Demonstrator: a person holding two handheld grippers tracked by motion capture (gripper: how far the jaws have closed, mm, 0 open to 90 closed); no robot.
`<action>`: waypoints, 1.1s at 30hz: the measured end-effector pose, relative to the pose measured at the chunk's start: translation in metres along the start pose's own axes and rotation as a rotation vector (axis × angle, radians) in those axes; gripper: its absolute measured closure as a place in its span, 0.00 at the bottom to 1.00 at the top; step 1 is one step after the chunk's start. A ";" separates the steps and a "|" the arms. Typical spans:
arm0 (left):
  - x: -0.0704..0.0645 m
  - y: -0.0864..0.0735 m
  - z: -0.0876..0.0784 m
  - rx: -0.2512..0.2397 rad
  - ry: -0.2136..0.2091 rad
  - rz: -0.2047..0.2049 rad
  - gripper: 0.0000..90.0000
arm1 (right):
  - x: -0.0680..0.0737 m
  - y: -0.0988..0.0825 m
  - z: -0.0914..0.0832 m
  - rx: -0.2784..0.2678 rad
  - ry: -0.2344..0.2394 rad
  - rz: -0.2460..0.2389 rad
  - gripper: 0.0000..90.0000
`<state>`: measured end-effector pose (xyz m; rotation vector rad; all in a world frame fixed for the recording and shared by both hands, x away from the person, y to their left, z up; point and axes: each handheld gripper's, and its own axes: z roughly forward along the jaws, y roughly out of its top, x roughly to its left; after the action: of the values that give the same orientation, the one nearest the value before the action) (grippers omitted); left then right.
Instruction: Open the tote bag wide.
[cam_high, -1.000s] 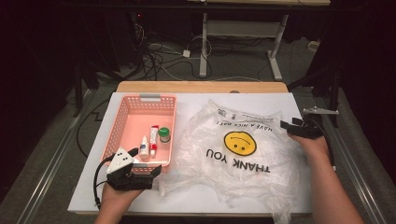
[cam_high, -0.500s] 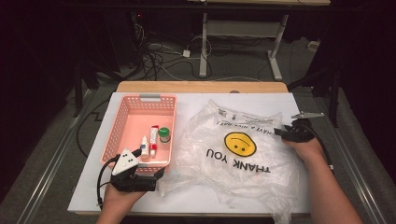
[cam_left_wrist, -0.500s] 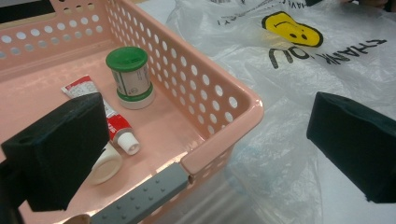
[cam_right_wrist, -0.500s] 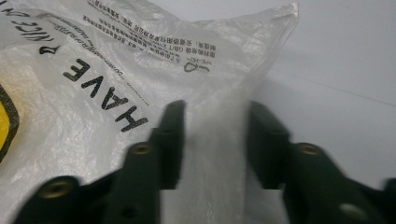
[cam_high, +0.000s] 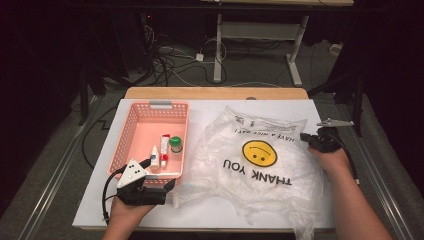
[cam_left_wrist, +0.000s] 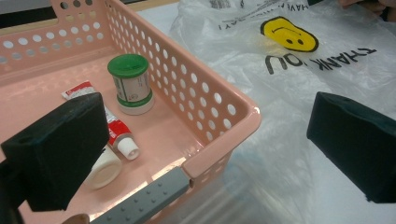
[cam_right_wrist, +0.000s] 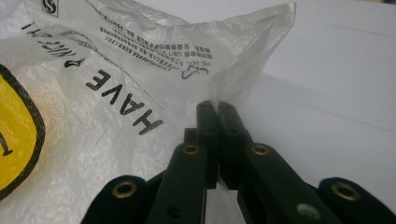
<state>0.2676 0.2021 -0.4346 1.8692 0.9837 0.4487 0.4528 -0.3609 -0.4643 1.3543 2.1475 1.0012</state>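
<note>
At right of the high view, the right gripper (cam_high: 306, 137) has just pinched the plastic bag's (cam_high: 260, 165) edge; the left gripper (cam_high: 167, 192) gapes lower left, beside the pink basket (cam_high: 131, 131).

The left gripper (cam_high: 167, 187) rests with jaws wide; the right gripper (cam_right_wrist: 217, 109) has just closed, pinching plastic.

On the counter (cam_high: 210, 107), the basket (cam_high: 131, 131) sits left of centre, holding a jar (cam_high: 175, 144) and tube (cam_high: 164, 148); the plastic bag (cam_high: 255, 175) spreads right.
</note>
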 end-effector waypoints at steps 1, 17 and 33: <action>0.000 0.000 0.000 0.000 -0.001 -0.001 0.00 | -0.003 0.000 -0.001 -0.005 -0.012 0.010 1.00; 0.009 0.001 0.000 0.002 -0.017 0.012 0.00 | -0.073 -0.016 -0.016 -0.071 -0.266 0.272 1.00; 0.008 0.002 -0.004 -0.044 -0.041 -0.014 0.00 | -0.012 -0.064 -0.071 -0.052 -0.233 0.090 0.99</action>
<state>0.2712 0.2100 -0.4316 1.8239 0.9519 0.4188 0.3730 -0.4141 -0.4660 1.4750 1.8927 0.8775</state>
